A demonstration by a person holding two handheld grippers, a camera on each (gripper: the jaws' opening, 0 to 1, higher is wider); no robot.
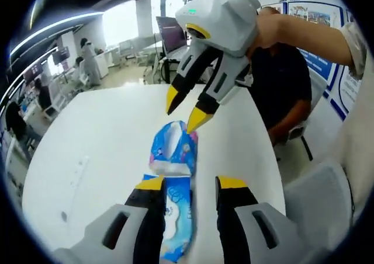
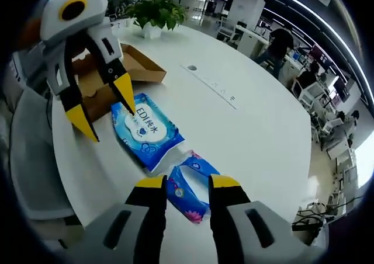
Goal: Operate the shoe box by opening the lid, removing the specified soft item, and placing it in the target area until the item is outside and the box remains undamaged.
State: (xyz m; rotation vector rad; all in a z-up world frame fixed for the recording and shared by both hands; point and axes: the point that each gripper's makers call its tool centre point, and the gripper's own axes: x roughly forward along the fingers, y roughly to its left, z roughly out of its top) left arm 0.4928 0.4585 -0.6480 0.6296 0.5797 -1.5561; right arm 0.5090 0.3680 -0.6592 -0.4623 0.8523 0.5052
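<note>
On white table (image 2: 257, 129): blue wipes pack (image 2: 145, 129) lying flat beside smaller tissue pack (image 2: 190, 185) — both outside brown shoe box (image 2: 120, 71). Left gripper (image 2: 105, 115) spread over wipes pack, gripping nothing. Right gripper (image 1: 184, 109) parted too — poised over tissue pack, empty. Plant (image 2: 155, 13) behind box.

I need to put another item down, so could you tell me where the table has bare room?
The white table is bare beyond the wipes pack and tissue pack, out to the power strip and far edge. It is crowded near the cardboard box, where both grippers, left and right, work.
</note>
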